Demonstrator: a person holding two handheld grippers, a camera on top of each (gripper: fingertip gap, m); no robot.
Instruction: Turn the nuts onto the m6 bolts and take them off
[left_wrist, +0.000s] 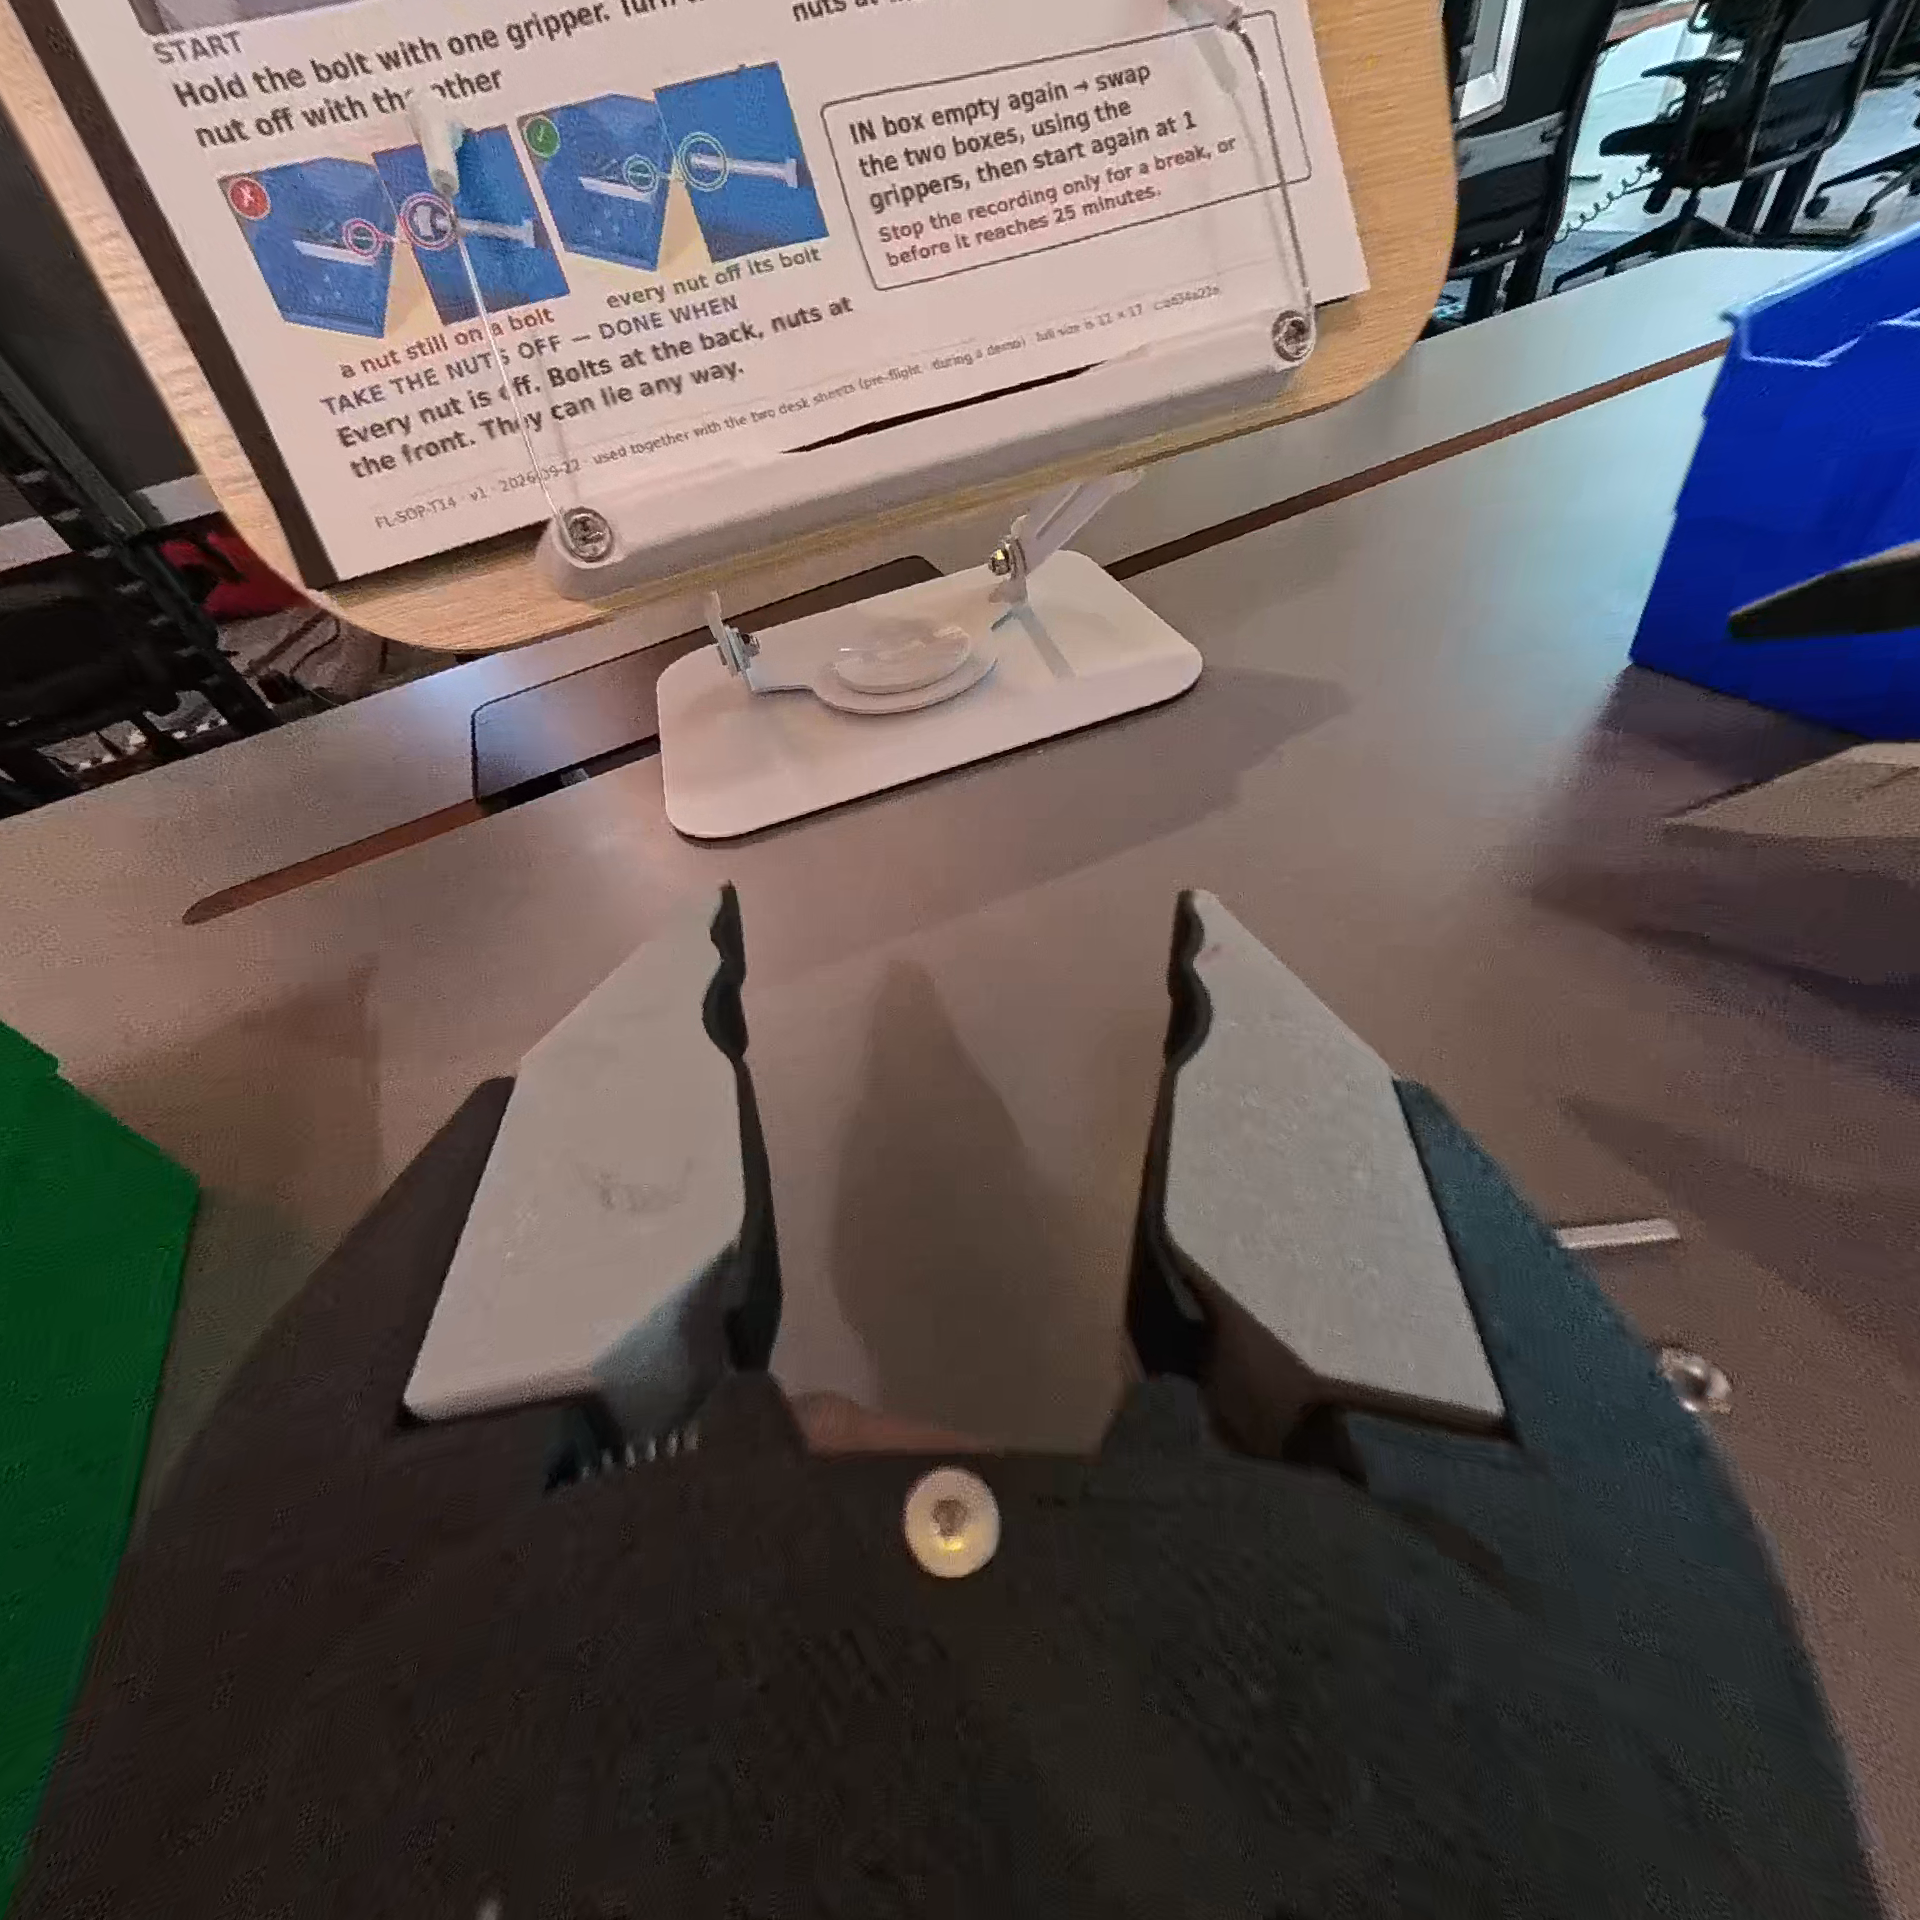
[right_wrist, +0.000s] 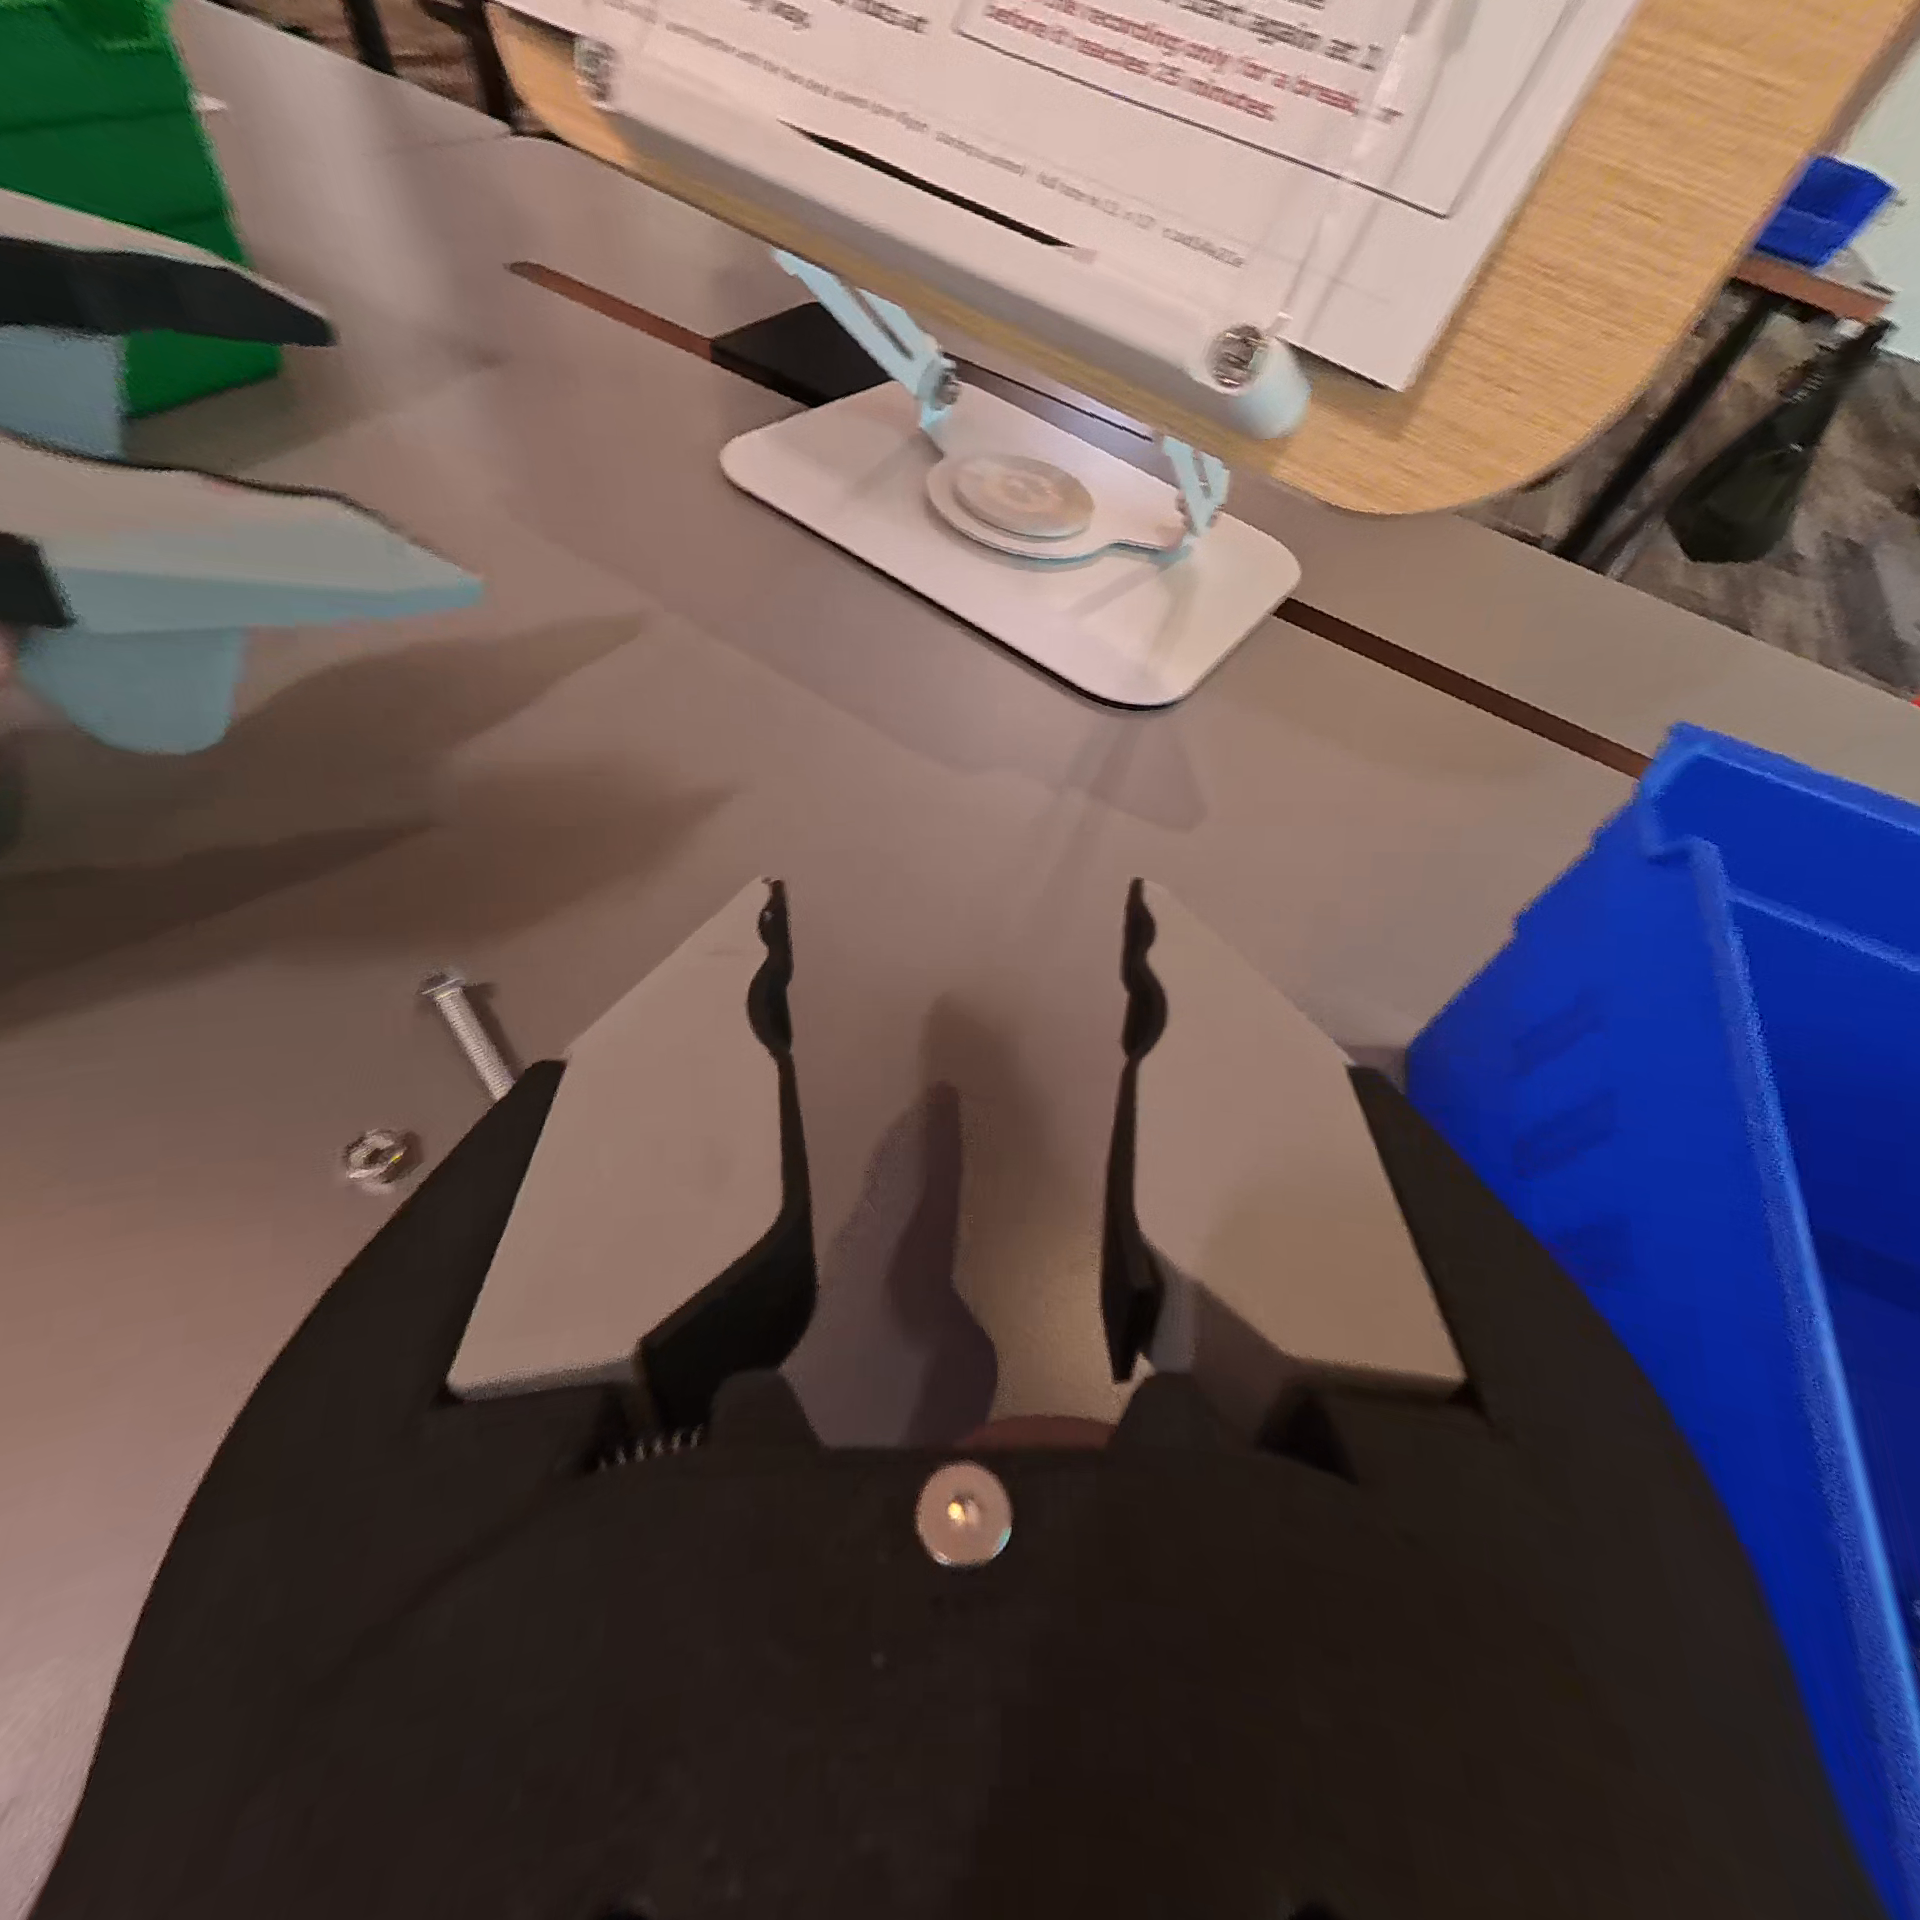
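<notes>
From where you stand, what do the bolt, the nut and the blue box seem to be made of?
The bolt and nut look like bright silvery metal, perhaps plated steel; both glint. The blue box looks like moulded plastic: even colour, dull sheen, thin ribbed walls.

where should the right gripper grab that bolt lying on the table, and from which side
Grip the bolt across its bare threaded shank, near the middle, coming down from above with the jaws straddling it crosswise. It lies flat on the table, head away, so an end-on approach likely offers little to pinch. The right gripper is open and empty; the loose nut sits apart, clear of the shank.
</notes>
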